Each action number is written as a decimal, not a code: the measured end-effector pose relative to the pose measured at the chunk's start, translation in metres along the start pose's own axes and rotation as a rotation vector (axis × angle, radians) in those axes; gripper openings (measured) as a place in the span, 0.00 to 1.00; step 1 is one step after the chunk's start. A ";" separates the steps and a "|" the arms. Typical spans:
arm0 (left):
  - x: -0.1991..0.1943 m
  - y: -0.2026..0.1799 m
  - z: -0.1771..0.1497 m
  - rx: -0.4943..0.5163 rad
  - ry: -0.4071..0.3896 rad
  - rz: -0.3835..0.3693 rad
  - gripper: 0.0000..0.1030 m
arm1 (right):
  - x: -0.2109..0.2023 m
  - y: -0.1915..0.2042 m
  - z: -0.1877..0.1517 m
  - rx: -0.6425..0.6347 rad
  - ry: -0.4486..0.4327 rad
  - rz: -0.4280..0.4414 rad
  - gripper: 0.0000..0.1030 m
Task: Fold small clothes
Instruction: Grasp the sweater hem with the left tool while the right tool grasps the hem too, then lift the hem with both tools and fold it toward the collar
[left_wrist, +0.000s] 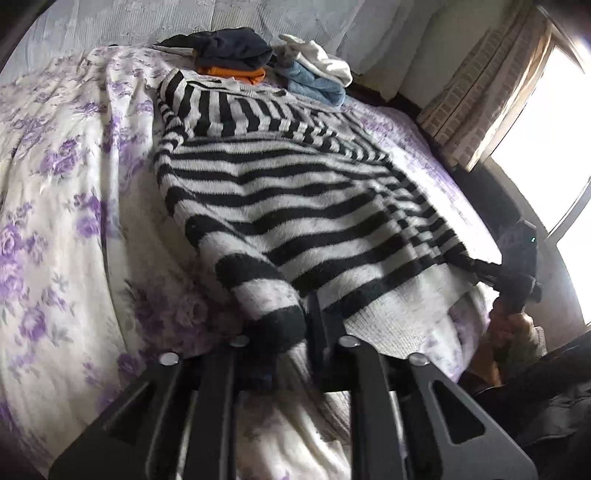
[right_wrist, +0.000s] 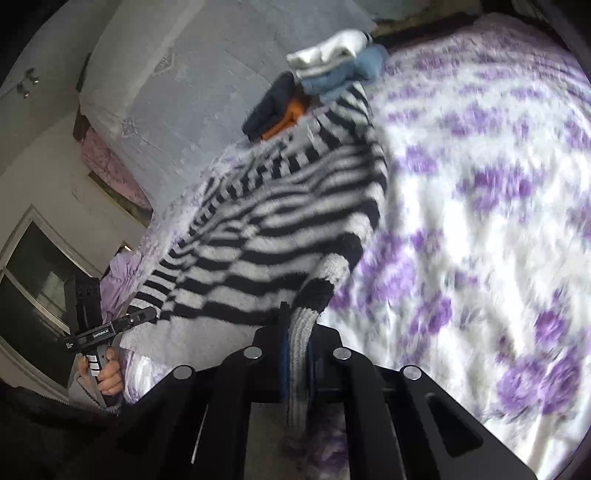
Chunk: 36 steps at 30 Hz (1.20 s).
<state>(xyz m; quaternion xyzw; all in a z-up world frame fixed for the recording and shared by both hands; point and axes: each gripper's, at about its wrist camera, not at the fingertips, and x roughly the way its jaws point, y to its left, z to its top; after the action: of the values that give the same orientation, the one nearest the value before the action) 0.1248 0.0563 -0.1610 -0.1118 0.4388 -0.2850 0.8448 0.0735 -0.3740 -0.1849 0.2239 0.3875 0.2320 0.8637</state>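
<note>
Floral-covered bed (left_wrist: 55, 184) beside a bright window (left_wrist: 546, 122)

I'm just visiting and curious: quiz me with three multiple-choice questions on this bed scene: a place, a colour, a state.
1. The pile of clothes lies: A beyond the sweater's collar; B on the floor; C on the windowsill.
2. The sweater's stripes: A red, blue; B black, white; C green, yellow.
3. The right fingers: A wide open; B shut on a cuff; C unseen.
A, it sits past the collar; B, both views show it; B, the cuff is pinched between them.
</note>
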 end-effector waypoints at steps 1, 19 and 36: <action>-0.006 0.000 0.005 -0.005 -0.019 -0.020 0.09 | -0.004 0.004 0.005 -0.008 -0.017 0.011 0.08; 0.003 0.018 0.130 0.013 -0.177 0.025 0.09 | 0.039 0.014 0.138 0.049 -0.112 0.150 0.08; 0.044 0.049 0.209 -0.034 -0.189 0.139 0.09 | 0.095 -0.002 0.220 0.080 -0.096 0.099 0.08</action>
<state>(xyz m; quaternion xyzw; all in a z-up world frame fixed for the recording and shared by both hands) 0.3325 0.0579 -0.0893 -0.1217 0.3686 -0.2062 0.8982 0.3007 -0.3666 -0.1078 0.2878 0.3430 0.2479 0.8591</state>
